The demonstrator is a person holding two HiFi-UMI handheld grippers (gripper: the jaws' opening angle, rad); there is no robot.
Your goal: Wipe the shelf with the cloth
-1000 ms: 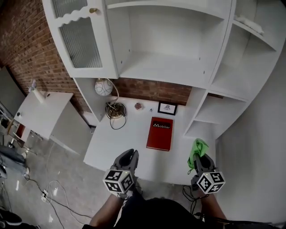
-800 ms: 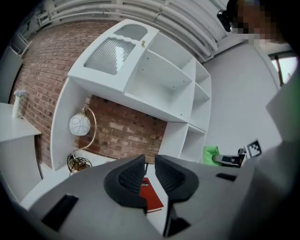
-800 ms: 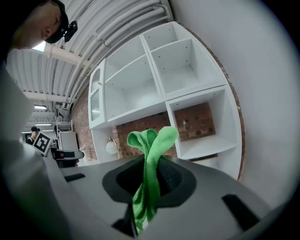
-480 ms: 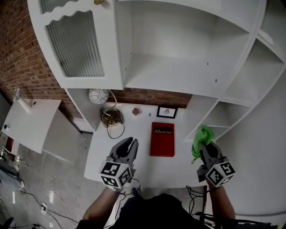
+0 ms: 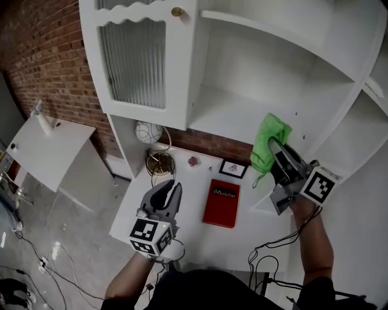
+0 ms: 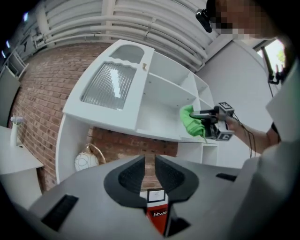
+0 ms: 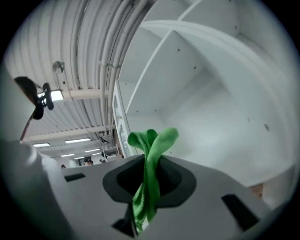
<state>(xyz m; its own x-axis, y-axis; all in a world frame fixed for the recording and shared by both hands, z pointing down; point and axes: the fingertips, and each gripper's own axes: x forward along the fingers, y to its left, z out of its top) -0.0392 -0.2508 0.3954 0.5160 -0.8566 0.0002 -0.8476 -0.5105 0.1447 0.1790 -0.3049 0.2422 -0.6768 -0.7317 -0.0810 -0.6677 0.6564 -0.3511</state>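
While the left gripper has barely moved in the last half second, still over the desk just left of the red book, the right one has gone up a lot. Left jaws: a narrow slit apart, nothing held; the left gripper view shows only the book and brick wall through the gap.

Right gripper was level with the book, off its right side; it now sits well above and right of the book, at the front of the open shelf. Its jaws are clamped on the green cloth. The right gripper view shows the cloth pinched between the pads, one bunch sticking out past the tips and the rest hanging down behind. From the head view the cloth overlaps the shelf's right front corner; I can't tell whether it touches the board.

Compartments, left to right:
- Up and left of the book: cupboard behind a closed ribbed-glass door with a brass knob. Contents not readable through the glass.
- Niche beyond the book's far-left corner: white globe, with a brass ring thing just in front of it.
- Desk just beyond the book: small pinkish item and a small picture frame.
- Open shelf above the book: bare white board.
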